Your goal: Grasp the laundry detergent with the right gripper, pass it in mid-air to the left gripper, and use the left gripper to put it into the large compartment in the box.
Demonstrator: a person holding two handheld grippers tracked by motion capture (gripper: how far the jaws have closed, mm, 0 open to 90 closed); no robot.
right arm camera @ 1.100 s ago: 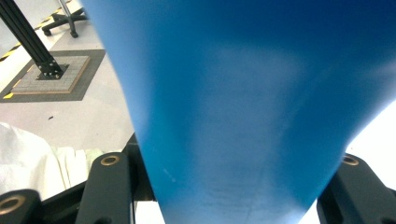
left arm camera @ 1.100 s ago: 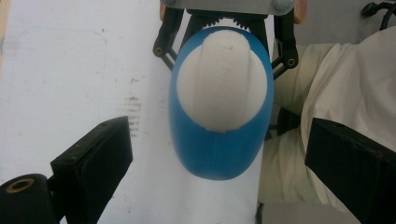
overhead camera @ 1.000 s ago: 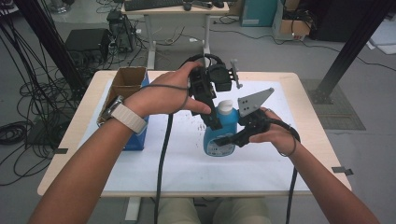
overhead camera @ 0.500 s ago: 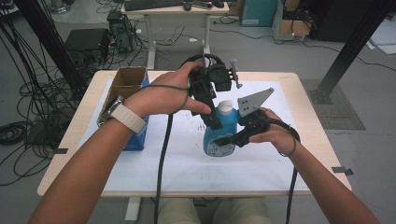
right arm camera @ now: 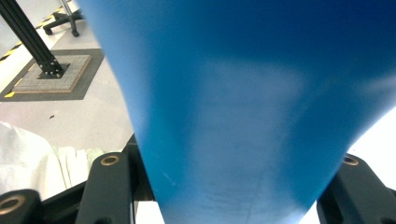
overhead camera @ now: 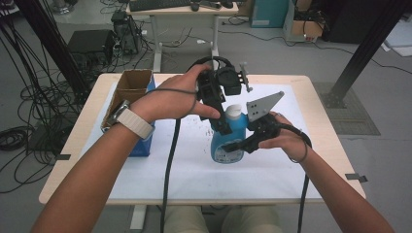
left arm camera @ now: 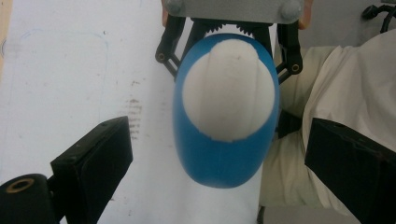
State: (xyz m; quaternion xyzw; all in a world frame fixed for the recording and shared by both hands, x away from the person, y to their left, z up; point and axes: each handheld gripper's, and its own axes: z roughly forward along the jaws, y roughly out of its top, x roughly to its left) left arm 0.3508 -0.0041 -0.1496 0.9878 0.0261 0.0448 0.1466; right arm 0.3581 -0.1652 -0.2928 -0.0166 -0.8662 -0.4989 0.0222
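Blue bottle standing upright on white sheet covering worktop. Right gripper clamping bottle body. Left gripper hovering at white cap. Cardboard box sitting left.

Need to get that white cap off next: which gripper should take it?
Left, probably. The left gripper hangs above the white cap, jaws open on either side. The right gripper clamps the blue bottle low on its body, steadying it.
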